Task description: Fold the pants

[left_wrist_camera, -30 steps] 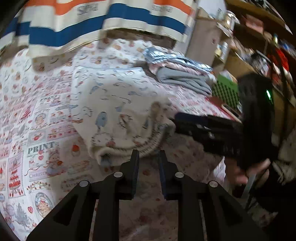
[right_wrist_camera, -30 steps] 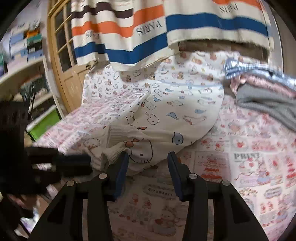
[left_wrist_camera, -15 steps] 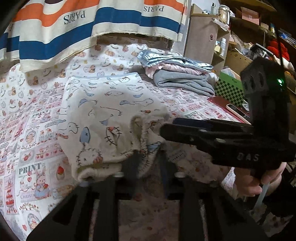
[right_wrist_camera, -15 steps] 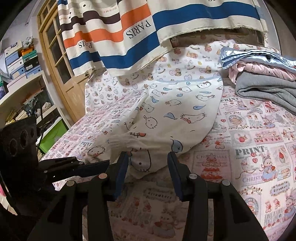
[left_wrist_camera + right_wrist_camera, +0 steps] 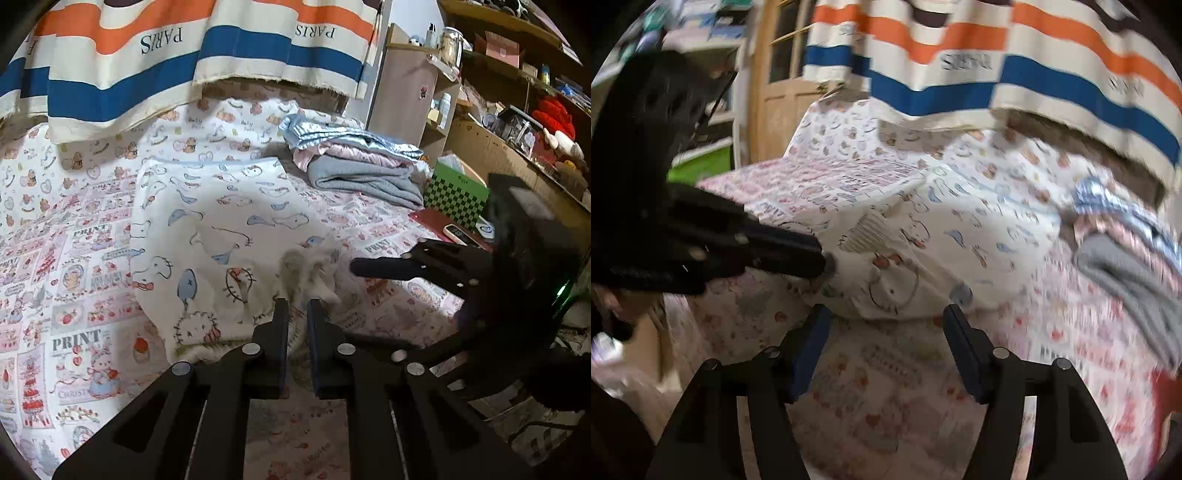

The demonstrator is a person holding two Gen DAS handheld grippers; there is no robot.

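1. Cream cartoon-print pants [image 5: 221,236] lie on the patterned bedsheet [image 5: 66,258], short of the folded clothes stack [image 5: 358,166].
2. Since a moment ago the right gripper [image 5: 886,332] has spread its jaws wide and empty; apparently a release.
3. Left gripper [image 5: 297,314] is clamped on the ribbed waistband [image 5: 295,336] at the near edge.
4. Soft, limp knit; it will sag when lifted.
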